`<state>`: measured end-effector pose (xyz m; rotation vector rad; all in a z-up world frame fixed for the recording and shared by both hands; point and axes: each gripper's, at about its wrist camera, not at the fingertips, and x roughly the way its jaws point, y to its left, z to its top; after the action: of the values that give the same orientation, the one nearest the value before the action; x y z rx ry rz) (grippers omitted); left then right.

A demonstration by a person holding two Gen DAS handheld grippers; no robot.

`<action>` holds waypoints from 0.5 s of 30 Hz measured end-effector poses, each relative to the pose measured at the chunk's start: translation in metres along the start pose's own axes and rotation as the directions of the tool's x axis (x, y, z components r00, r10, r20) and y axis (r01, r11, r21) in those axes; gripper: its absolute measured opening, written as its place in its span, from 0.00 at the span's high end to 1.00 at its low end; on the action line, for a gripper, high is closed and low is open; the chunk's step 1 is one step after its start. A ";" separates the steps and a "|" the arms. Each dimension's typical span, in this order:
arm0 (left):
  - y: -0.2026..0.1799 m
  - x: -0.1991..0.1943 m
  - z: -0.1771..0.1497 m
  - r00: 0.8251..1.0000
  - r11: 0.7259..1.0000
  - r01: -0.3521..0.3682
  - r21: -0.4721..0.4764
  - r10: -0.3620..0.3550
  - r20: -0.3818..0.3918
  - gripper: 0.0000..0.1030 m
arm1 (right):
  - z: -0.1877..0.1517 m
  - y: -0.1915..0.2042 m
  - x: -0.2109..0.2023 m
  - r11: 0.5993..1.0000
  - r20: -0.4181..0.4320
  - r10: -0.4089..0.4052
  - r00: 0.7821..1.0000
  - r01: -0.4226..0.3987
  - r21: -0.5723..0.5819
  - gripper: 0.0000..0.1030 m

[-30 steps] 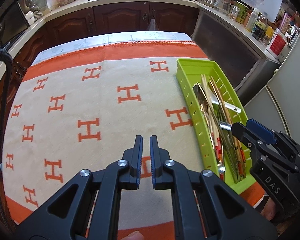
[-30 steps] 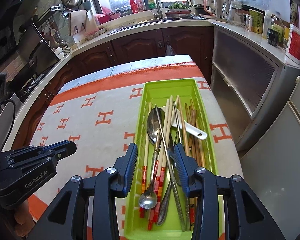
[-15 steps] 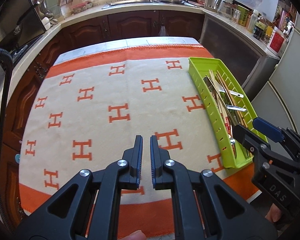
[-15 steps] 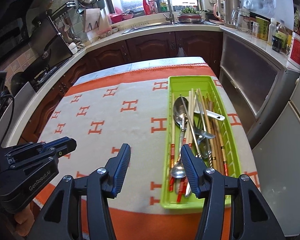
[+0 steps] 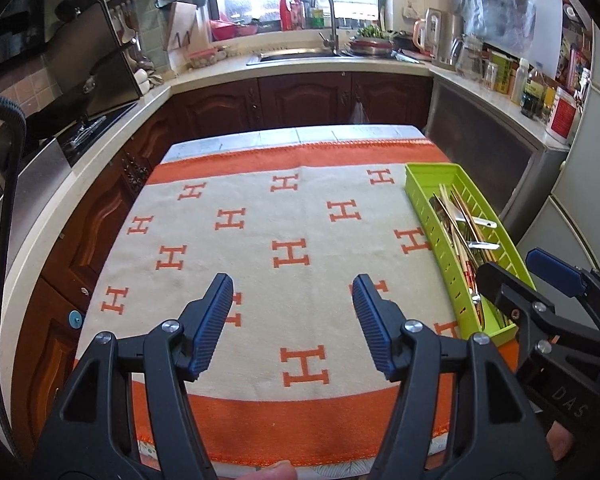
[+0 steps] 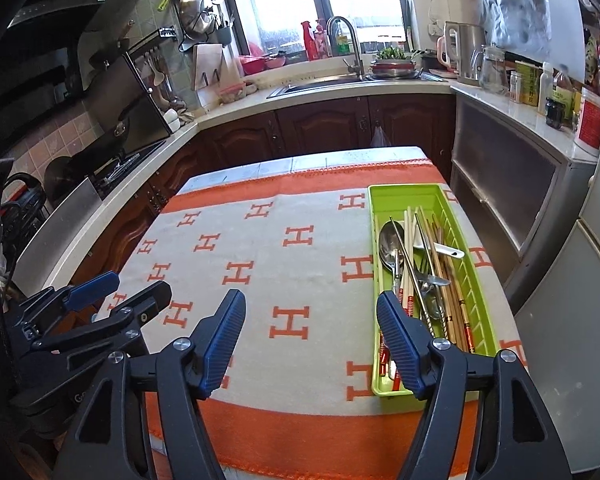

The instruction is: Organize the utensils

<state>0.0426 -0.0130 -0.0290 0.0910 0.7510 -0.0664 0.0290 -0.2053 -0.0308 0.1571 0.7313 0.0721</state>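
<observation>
Writing: "DAS" on black right gripper (image 5: 556, 292); orange "H" cloth (image 5: 260, 220).
Trays: one lime-green plastic tray (image 6: 482, 300) (utensils inside).
Grippers: left gripper (image 5: 293, 300) and right both opening, empty.

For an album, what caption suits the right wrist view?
Open right claw above a green tray of spoons and chopsticks on an orange-patterned cloth.

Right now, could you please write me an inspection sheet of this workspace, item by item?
Surface: table under an orange and cream blanket, lying flat.
Job's things: green tray at the blanket's right side, holding spoons, chopsticks and other cutlery, all mixed.
Clutter: nothing seen on the blanket outside the tray.
Grippers: left gripper and right gripper both opening, nothing between the jaws, above the near edge.
Cables: black hose at far left.
Surroundings: kitchen counters, sink, kettle, fridge.
</observation>
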 end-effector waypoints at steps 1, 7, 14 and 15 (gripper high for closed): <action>0.001 -0.002 0.000 1.000 1.000 -0.003 -0.003 0.003 0.005 0.42 | 0.000 0.001 -0.002 1.000 0.002 0.002 1.000 -0.002 -0.001 0.33; 0.004 -0.007 0.000 1.000 1.000 0.000 -0.020 0.000 0.006 0.42 | 0.002 0.006 -0.010 1.000 0.010 0.011 1.000 -0.011 -0.011 0.33; 0.004 -0.007 -0.002 1.000 1.000 0.002 -0.026 -0.002 0.011 0.42 | 0.003 0.007 -0.013 1.000 0.020 0.013 1.000 -0.013 -0.015 0.29; 0.004 -0.007 -0.003 1.000 1.000 0.002 -0.027 -0.002 0.011 0.42 | 0.003 0.007 -0.012 1.000 0.020 0.014 1.000 -0.014 -0.015 0.29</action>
<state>0.0359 -0.0089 -0.0258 0.0642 0.7412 -0.0585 0.0216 -0.2004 -0.0194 0.1491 0.7098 0.0891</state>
